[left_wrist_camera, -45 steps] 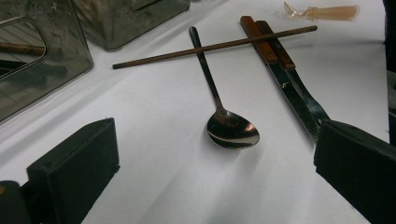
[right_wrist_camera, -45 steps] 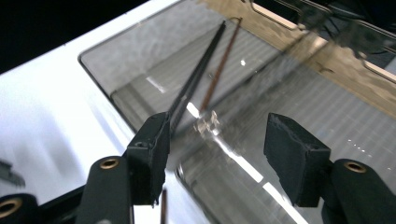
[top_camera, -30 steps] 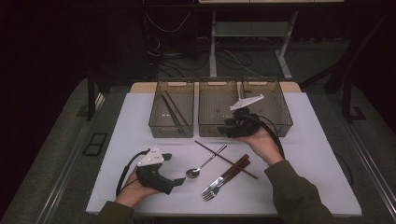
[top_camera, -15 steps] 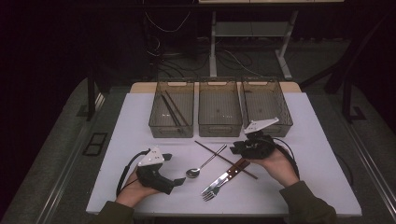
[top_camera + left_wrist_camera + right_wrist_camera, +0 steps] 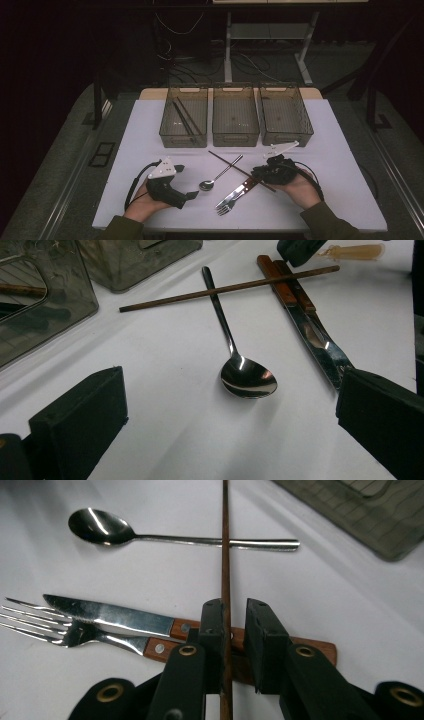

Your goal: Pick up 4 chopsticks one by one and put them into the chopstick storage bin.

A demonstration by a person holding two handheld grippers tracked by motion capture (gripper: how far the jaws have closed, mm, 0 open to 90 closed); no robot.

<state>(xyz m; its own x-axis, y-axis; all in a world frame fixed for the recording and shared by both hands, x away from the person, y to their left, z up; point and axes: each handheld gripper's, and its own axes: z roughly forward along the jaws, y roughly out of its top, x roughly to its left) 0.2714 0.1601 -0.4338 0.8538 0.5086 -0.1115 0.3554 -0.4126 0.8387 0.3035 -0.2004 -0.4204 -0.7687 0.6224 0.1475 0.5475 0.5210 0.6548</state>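
The right hand-held gripper (image 5: 234, 630) is low over the white surface (image 5: 345, 150), its jaws just closing around the thin dark-brown wooden chopstick (image 5: 225, 545). One pad touches the stick, but a sliver of gap shows beside the other, so there is no firm pinch. The chopstick lies across the shiny steel spoon (image 5: 100, 527) handle and over the wooden handles of the steel knife (image 5: 107, 614) and fork (image 5: 60, 627), in front of three clear plastic bins (image 5: 235, 117). The left hand-held gripper (image 5: 172, 182) rests on the surface, jaws wide apart, holding nothing, facing the spoon.
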